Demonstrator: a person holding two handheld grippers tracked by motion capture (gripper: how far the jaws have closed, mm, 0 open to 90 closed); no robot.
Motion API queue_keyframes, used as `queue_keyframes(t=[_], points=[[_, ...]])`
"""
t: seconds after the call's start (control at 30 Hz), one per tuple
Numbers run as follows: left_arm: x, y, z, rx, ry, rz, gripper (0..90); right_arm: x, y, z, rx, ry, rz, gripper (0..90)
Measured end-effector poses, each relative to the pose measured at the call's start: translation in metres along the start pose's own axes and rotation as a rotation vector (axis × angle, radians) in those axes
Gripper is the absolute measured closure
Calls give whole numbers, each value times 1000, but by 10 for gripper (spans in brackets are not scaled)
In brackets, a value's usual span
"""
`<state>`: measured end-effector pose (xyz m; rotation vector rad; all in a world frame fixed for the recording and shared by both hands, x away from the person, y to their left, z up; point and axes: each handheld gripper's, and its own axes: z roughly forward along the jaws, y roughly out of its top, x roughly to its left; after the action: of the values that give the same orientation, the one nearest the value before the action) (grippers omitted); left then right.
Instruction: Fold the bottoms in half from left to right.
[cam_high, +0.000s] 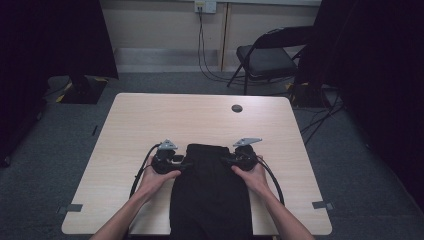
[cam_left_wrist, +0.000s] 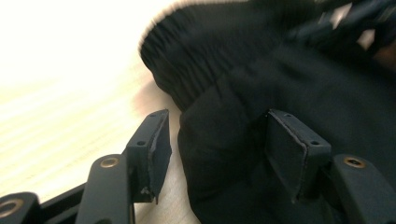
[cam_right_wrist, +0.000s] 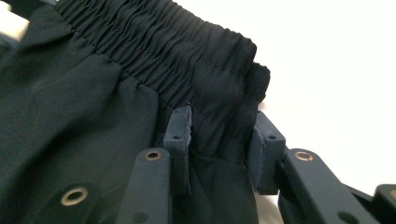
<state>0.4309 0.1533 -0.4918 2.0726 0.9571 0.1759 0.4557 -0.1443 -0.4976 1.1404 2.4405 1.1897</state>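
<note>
Looking down from the high view, I see black shorts (cam_high: 210, 195) lying flat at six o'clock on the table (cam_high: 150, 120), waistband toward twelve, legs running off the near edge. The tabletop is pale wood with a dark round cap (cam_high: 237, 108) at one o'clock. Grey carpet surrounds it, a folding chair (cam_high: 265, 57) stands at one o'clock by the wall, and black drapes hang at both sides. My left gripper (cam_high: 184, 163) sits at the waistband's nine o'clock corner, my right gripper (cam_high: 226, 160) at its three o'clock corner, each pointing in at the cloth.

In the left gripper view the shorts (cam_left_wrist: 280, 84) look matte and soft, the gathered waistband curving at twelve o'clock, partly blurred. Pale wood (cam_left_wrist: 56, 107) shows from nine to seven o'clock. My left gripper (cam_left_wrist: 215, 149) has its jaws well apart; a fold of cloth lies between them, the far pad resting against it, the near pad clear over bare wood. Nothing is pinched.

In the right gripper view the ribbed elastic waistband (cam_right_wrist: 159, 51) runs from eleven to three o'clock, the corner bunched. Bright tabletop (cam_right_wrist: 336, 70) glares at two o'clock. My right gripper (cam_right_wrist: 217, 144) has its jaws drawn in on that waistband corner, both pads pressing the gathered cloth.
</note>
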Motion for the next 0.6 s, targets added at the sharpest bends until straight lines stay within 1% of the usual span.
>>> queue_keyframes(t=[0.03, 0.1, 0.17, 0.2, 0.23, 0.3, 0.37, 0.4, 0.43, 0.5, 0.53, 0.57, 0.6], points=[[-1, 0, 2, 9, 11, -1, 416, 1, 0, 0, 1, 3, -5, 655], [-2, -1, 6, 6, 6, 4, 456, 2, -1, 0, -4, 3, -1, 658], [-3, 0, 8, 3, 10, 11, 463, 2, -2, 0, -10, 5, 6, 671], [-4, 1, 9, 2, 20, 11, 466, 2, -2, 0, -12, 4, 9, 675], [-5, 1, 10, -4, 25, 13, 470, 2, -2, 0, -13, 1, 1, 678], [-7, 2, 12, -9, 29, 21, 452, 3, -1, -1, -8, 1, 14, 681], [-6, 1, 13, -21, 24, 2, 453, 3, -2, -1, -17, -2, 31, 686], [-5, 2, 12, -20, 28, 3, 469, 2, -2, -1, -21, 4, 41, 689], [-4, 2, 12, -17, 32, 1, 525, 1, -2, -1, -19, 8, 46, 695], [-1, 2, 11, -15, 22, -14, 617, 1, -1, -1, -24, 2, 48, 705], [-1, 2, 10, -10, 21, -9, 667, 1, 0, -2, -24, -1, 51, 709], [-1, 2, 9, 2, 20, -10, 697, 1, 0, -2, -33, -2, 56, 713], [-2, 2, 7, -5, 19, -7, 722, 1, 2, -4, -41, 6, 65, 717]])
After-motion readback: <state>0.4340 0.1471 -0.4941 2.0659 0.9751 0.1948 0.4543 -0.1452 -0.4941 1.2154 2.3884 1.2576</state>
